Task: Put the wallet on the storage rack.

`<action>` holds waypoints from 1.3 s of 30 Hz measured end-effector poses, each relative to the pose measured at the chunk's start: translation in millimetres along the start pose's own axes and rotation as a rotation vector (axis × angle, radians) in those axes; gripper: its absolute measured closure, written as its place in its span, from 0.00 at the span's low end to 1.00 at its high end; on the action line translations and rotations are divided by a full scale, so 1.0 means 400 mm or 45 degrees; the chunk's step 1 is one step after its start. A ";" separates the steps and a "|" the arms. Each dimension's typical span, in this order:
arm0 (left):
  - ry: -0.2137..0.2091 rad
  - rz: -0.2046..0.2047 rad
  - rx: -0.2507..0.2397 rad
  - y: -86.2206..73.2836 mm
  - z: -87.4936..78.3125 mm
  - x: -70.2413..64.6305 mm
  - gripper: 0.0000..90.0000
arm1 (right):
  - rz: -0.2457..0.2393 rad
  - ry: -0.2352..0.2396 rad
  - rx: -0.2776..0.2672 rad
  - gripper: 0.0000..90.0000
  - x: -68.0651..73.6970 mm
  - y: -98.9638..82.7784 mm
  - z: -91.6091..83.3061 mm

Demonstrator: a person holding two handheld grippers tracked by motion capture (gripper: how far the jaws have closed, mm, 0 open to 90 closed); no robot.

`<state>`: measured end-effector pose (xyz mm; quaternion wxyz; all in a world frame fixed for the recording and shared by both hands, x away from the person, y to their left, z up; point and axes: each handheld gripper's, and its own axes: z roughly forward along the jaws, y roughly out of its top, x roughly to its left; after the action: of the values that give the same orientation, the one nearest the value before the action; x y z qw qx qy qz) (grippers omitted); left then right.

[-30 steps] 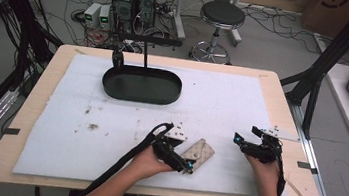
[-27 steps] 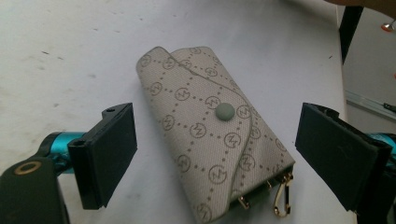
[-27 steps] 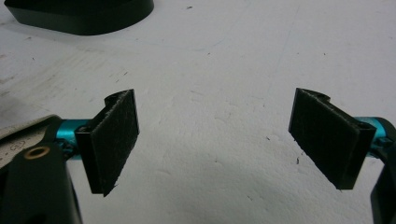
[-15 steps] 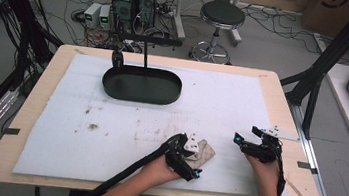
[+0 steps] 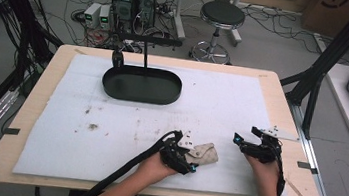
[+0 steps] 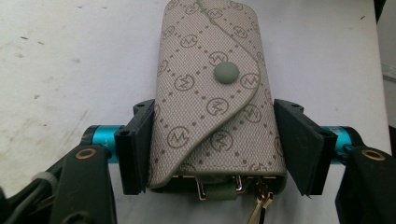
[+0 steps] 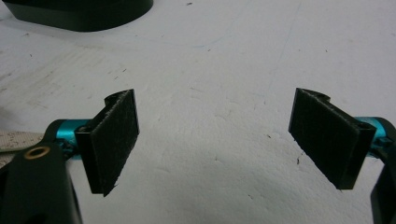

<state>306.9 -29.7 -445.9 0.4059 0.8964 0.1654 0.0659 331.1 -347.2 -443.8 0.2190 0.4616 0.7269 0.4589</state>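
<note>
Jaws of the left gripper [image 6: 215,154] stand apart astride one key pouch [image 6: 215,93]: one jaw touching its side, the other just clear, its long axis running straight ahead between them. Right gripper [image 7: 215,140], jaws wide apart and empty, sits beside the pouch. One black tray [image 5: 142,85] lies well beyond it on the tabletop [image 5: 30,110].

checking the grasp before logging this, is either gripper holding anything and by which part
Nothing is clamped yet. The left gripper straddles the key pouch near its open end: one jaw touches its side, the other stands just apart. The right gripper is open over bare mat.
</note>
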 end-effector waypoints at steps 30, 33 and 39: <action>0.100 -0.002 -0.137 -0.050 -0.285 0.228 0.39 | -0.015 0.016 0.032 0.18 0.014 -0.002 0.011; 0.132 -0.013 -0.141 -0.057 -0.312 0.260 0.39 | -0.014 0.016 0.031 0.18 0.014 -0.003 0.011; 0.225 -0.042 -0.147 -0.065 -0.365 0.333 0.40 | -0.014 0.015 0.036 0.18 0.014 -0.004 0.015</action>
<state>388.3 135.9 -370.9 0.4419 0.8593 0.2113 0.1474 332.0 -339.7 -447.3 0.2106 0.4579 0.7370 0.4502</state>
